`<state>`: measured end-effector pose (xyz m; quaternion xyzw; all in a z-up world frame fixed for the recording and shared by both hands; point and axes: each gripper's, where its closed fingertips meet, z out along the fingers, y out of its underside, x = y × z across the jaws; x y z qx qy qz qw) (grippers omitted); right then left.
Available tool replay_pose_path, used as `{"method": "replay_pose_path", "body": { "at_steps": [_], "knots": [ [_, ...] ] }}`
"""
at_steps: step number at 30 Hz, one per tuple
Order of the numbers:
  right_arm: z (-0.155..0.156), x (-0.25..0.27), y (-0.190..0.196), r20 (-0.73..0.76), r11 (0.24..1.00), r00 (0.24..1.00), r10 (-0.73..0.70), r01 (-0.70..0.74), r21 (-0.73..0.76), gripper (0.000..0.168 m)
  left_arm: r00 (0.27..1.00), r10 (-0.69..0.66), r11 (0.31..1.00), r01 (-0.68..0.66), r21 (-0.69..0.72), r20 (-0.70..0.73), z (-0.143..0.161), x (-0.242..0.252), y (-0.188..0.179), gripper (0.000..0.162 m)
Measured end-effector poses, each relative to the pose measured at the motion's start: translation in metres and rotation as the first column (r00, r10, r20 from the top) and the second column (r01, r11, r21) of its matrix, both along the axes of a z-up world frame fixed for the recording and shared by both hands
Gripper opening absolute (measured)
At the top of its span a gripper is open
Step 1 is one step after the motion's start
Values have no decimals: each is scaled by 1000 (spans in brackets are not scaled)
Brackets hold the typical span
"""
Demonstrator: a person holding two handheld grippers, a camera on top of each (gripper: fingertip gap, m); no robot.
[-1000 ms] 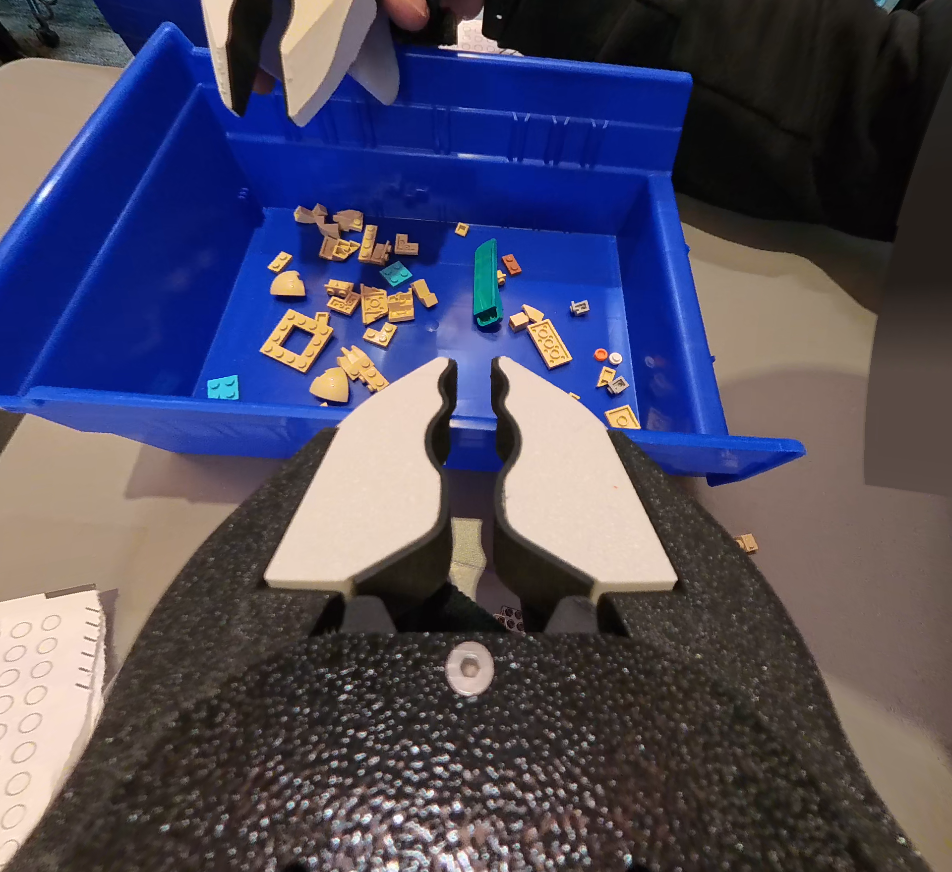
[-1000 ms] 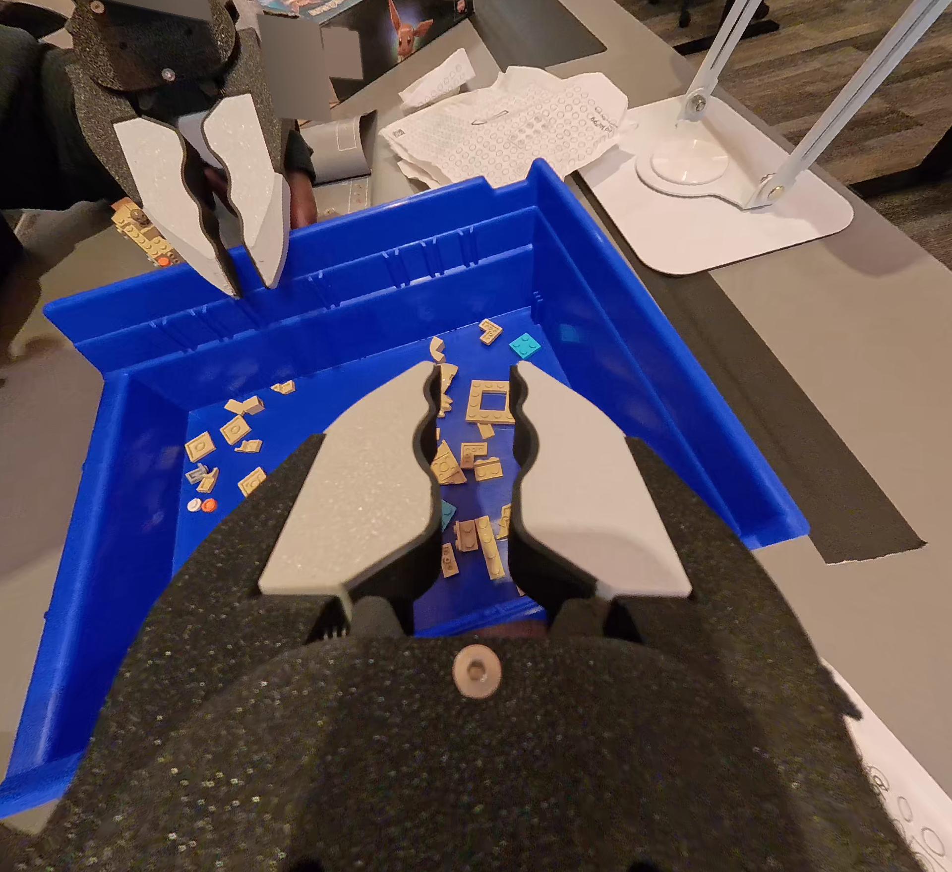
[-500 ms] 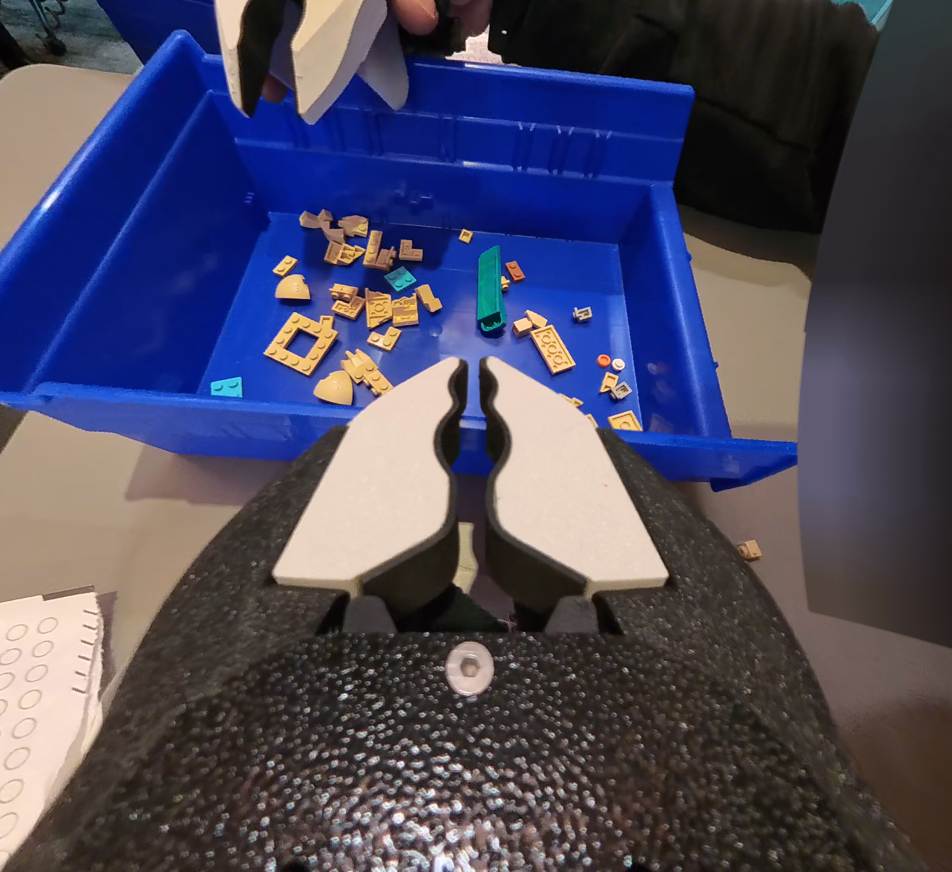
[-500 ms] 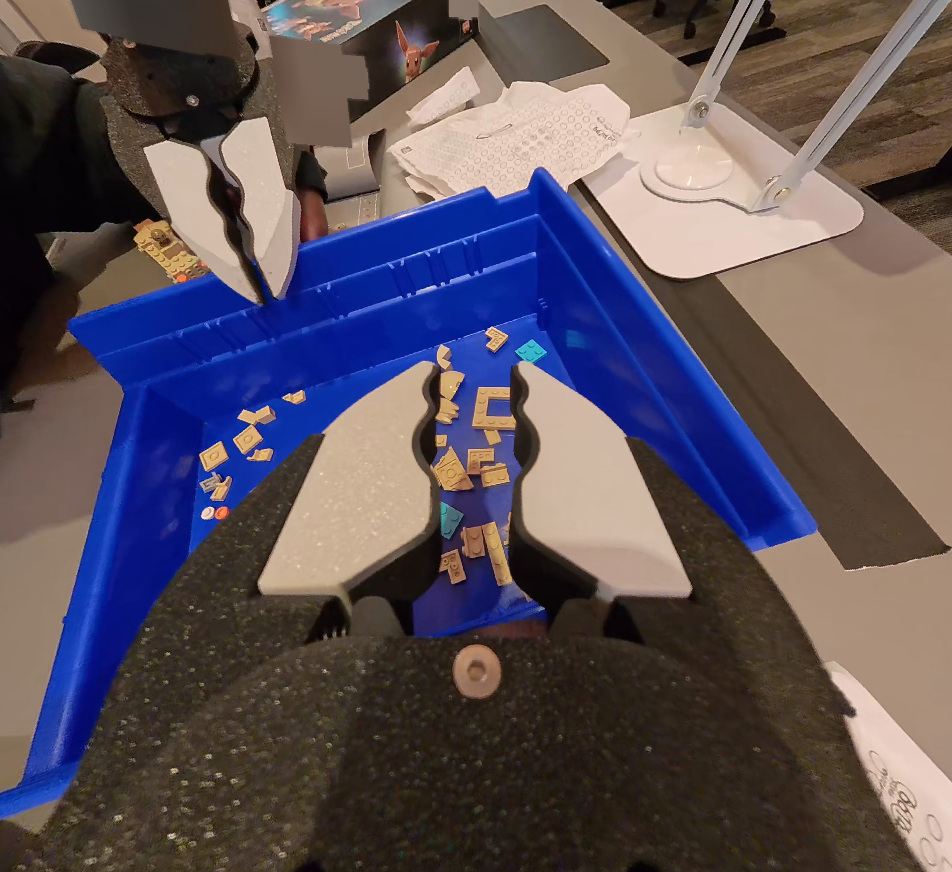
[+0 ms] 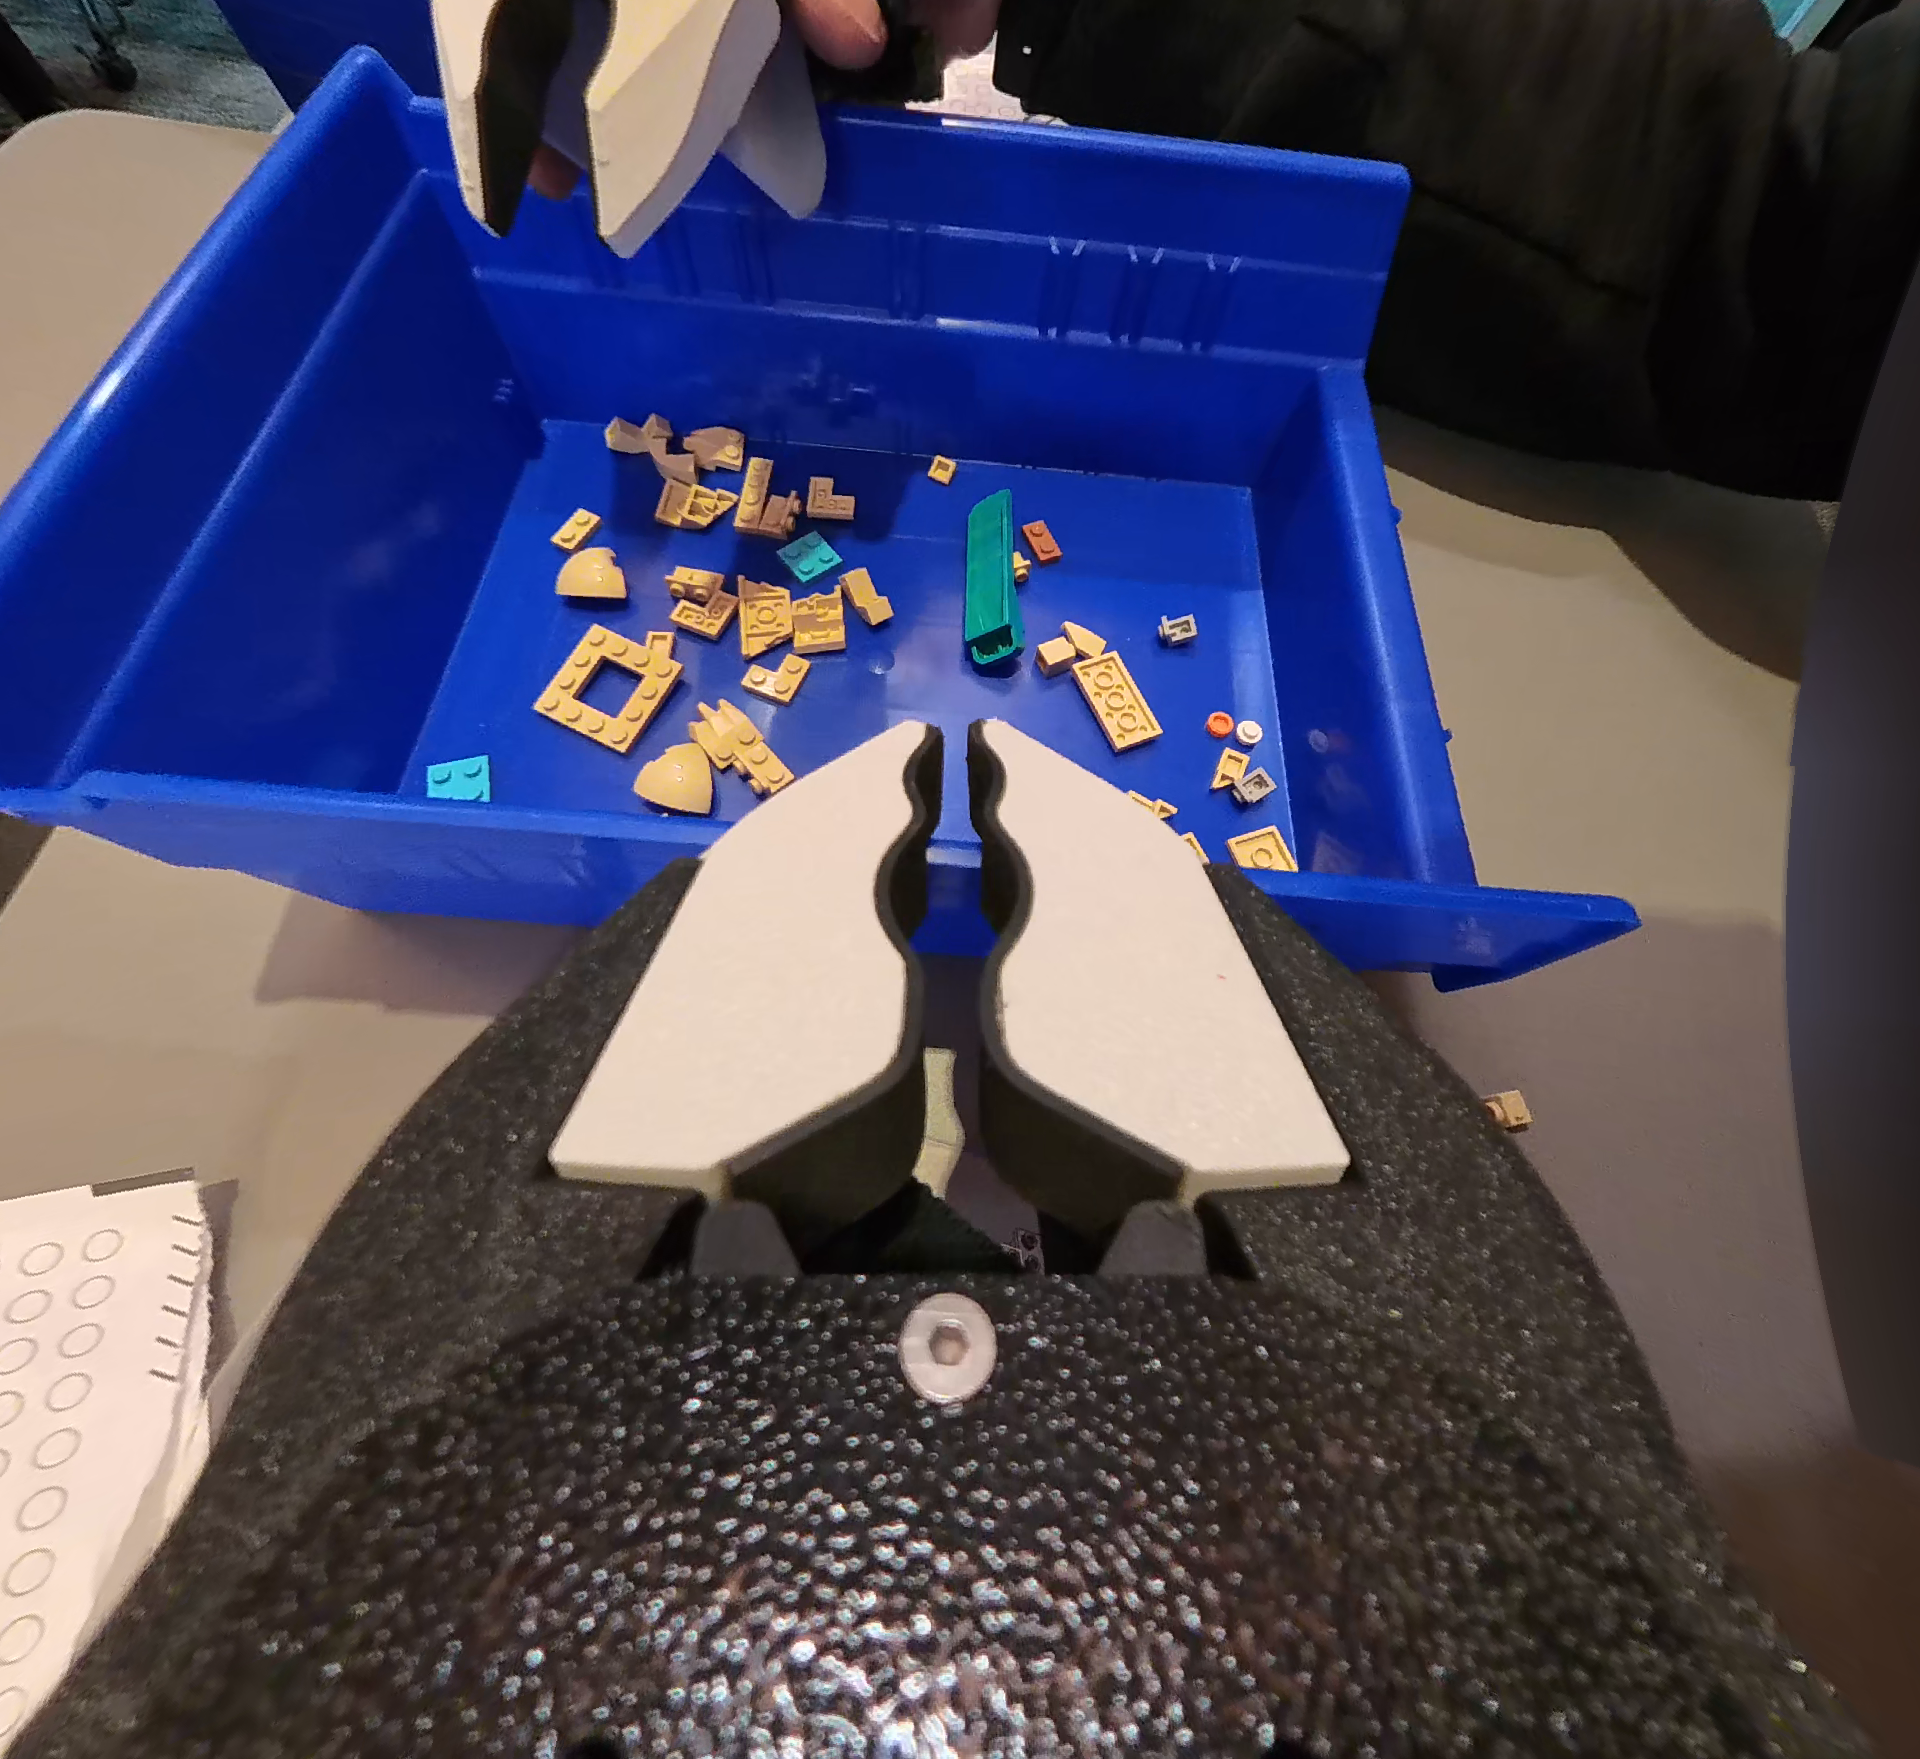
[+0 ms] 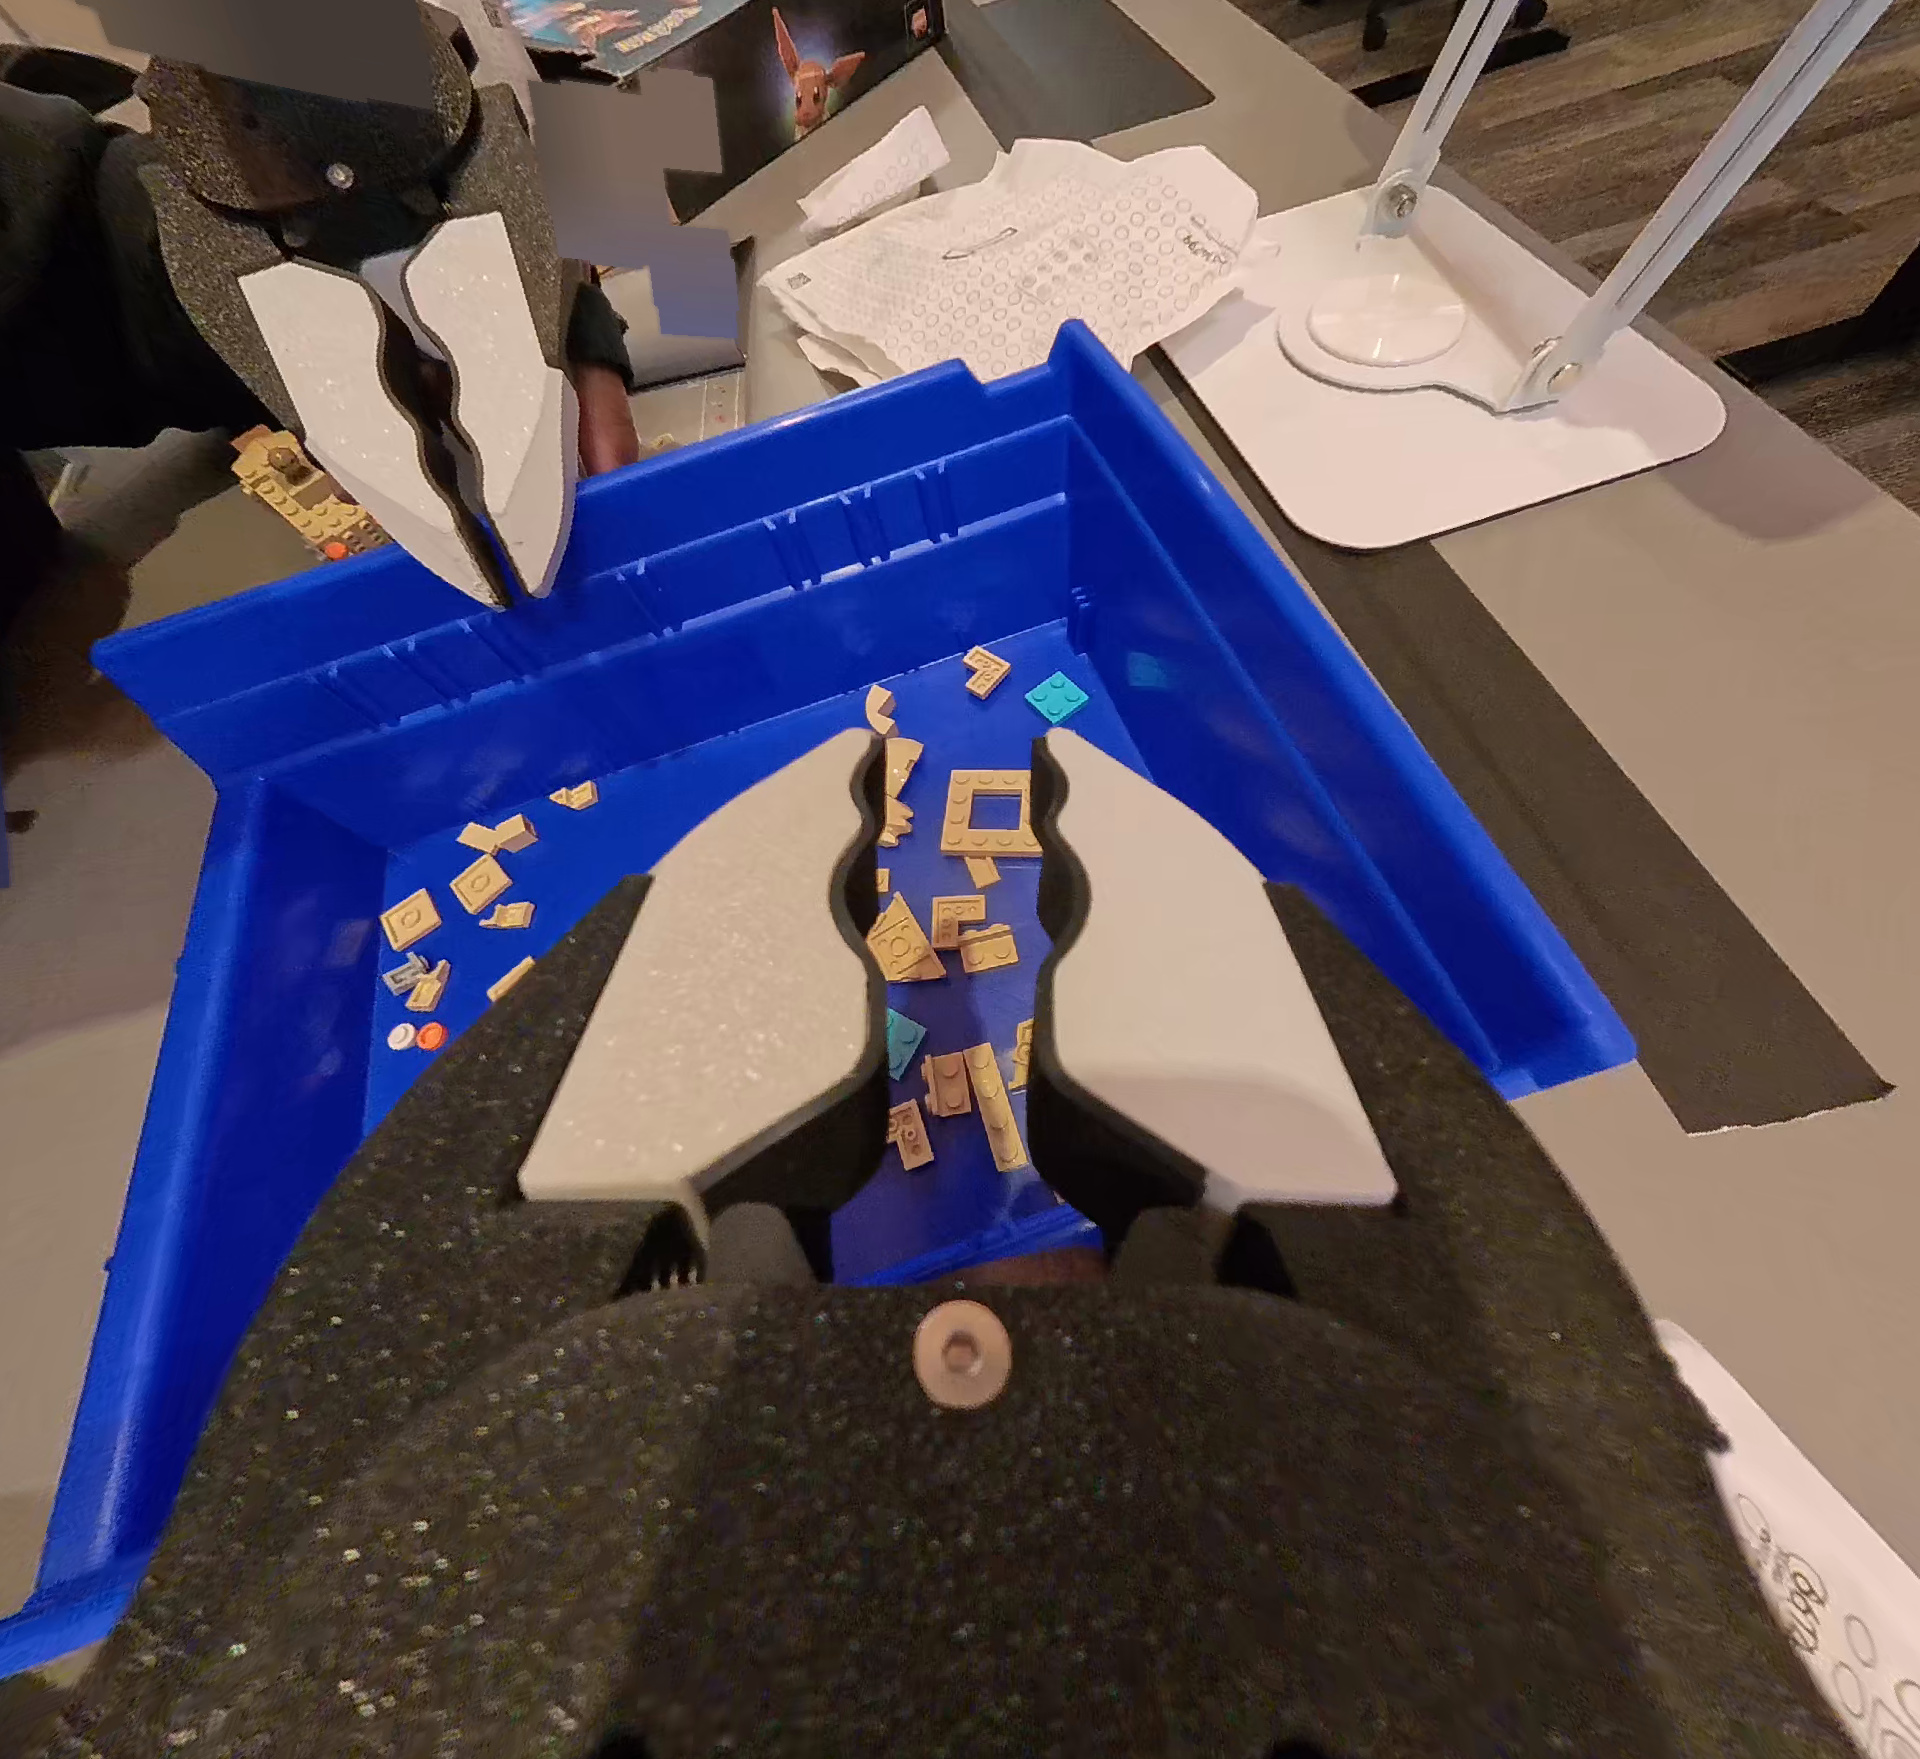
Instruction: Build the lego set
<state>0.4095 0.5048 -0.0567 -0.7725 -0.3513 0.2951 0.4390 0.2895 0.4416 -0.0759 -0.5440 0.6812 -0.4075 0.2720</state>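
I hold both grippers over opposite rims of the blue bin (image 5: 260, 483), presumably to scan the loose tan lego pieces (image 5: 769, 618) on its floor before picking: left gripper (image 5: 954, 741) has its fingertips nearly together on nothing, right gripper (image 6: 951, 753) stands apart and empty. Only the right wrist view shows the part-built tan model (image 6: 296, 494) on the table beyond the bin, plus the set box (image 6: 727, 5); the left wrist view alone shows the green piece (image 5: 992, 587).
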Motion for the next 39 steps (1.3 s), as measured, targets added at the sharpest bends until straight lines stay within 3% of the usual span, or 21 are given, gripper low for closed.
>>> {"method": "replay_pose_path", "body": {
  "at_steps": [10,19,30,39],
  "knots": [
    [-1,-1,1,6,1000,1000,-3,3,-8,26,1000,2,1000,-2,14,-24,-1,-1,0,5],
    [-5,-5,0,58,1000,998,4,-3,-13,25,994,55,998,-51,45,-92,-1,-1,10,23],
    [-23,-9,-15,323,998,945,59,-51,-33,29,990,63,993,-50,102,-126,-1,-2,12,25],
    [-5,1,-27,353,999,935,40,-36,-17,29,994,79,987,-67,143,-81,6,0,14,24]
  ]
}}
